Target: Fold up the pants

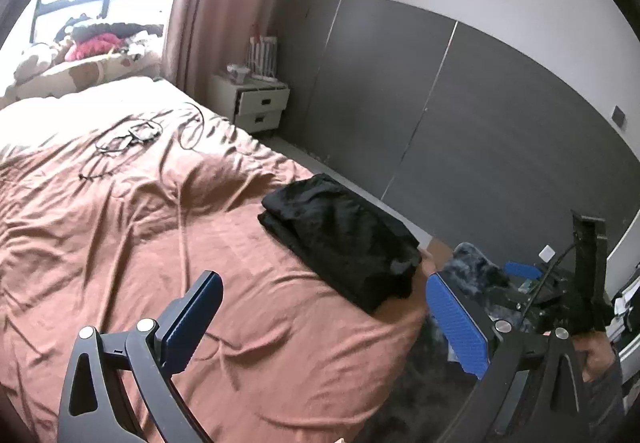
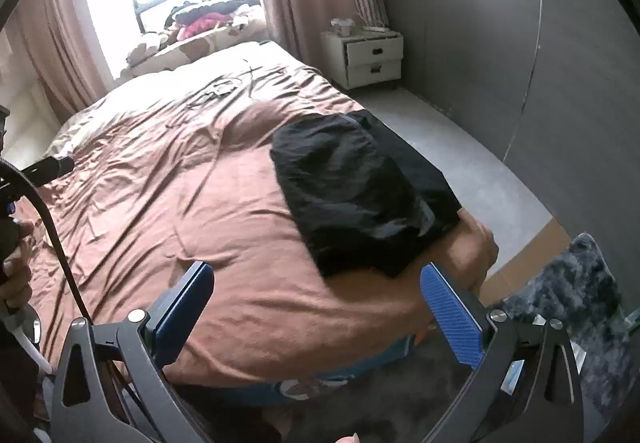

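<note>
Black pants (image 1: 340, 239) lie folded in a compact bundle near the right corner of the bed, on the brown cover (image 1: 140, 243). They also show in the right wrist view (image 2: 360, 191). My left gripper (image 1: 324, 315) is open and empty, held above the bed, short of the pants. My right gripper (image 2: 318, 303) is open and empty, just short of the near edge of the bundle. The right gripper also shows at the right of the left wrist view (image 1: 560, 283), beside the bed's corner.
Cables and a small device (image 1: 136, 135) lie on the far part of the bed. A white nightstand (image 2: 368, 59) stands by the grey wardrobe wall (image 2: 520, 43). A dark fluffy rug (image 2: 576, 283) lies on the floor at the bed's right. Clothes are piled by the window (image 2: 212, 19).
</note>
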Demonstrator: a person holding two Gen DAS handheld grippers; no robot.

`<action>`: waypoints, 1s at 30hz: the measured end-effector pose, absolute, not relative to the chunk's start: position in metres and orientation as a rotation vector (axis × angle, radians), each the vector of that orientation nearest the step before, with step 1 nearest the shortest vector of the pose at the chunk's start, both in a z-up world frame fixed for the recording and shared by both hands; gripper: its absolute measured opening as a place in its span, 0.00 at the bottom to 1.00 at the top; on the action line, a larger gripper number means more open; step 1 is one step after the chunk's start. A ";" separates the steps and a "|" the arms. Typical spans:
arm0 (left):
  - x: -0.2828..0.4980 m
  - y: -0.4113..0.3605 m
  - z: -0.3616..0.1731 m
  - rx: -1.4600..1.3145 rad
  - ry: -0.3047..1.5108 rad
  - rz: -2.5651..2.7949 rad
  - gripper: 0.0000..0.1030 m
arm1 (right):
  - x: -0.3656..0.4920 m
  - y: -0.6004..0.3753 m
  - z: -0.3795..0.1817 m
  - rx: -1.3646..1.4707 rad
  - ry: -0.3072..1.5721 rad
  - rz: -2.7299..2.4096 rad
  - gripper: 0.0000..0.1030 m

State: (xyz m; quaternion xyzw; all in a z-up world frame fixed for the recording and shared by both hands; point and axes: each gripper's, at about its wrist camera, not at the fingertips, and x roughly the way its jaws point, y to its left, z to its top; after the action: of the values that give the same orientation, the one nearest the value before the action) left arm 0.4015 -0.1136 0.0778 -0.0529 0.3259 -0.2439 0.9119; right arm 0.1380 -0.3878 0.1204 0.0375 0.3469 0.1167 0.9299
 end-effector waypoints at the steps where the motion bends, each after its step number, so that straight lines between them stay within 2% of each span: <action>1: 0.393 -0.109 0.083 -0.105 0.663 -0.500 1.00 | 0.132 -0.386 0.123 0.077 0.705 0.243 1.00; 18: 0.281 -0.045 0.120 -0.079 0.534 -0.382 1.00 | 0.061 -0.353 0.145 0.051 0.600 0.300 1.00; 30: 0.202 -0.022 0.126 -0.063 0.473 -0.340 1.00 | 0.004 -0.333 0.142 0.024 0.504 0.347 1.00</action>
State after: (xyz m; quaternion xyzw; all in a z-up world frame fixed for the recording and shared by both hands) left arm 0.2021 -0.0215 0.1257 -0.0312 0.2332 -0.1678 0.9573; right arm 0.0044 -0.3329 0.1425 0.0118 0.2480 0.1710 0.9535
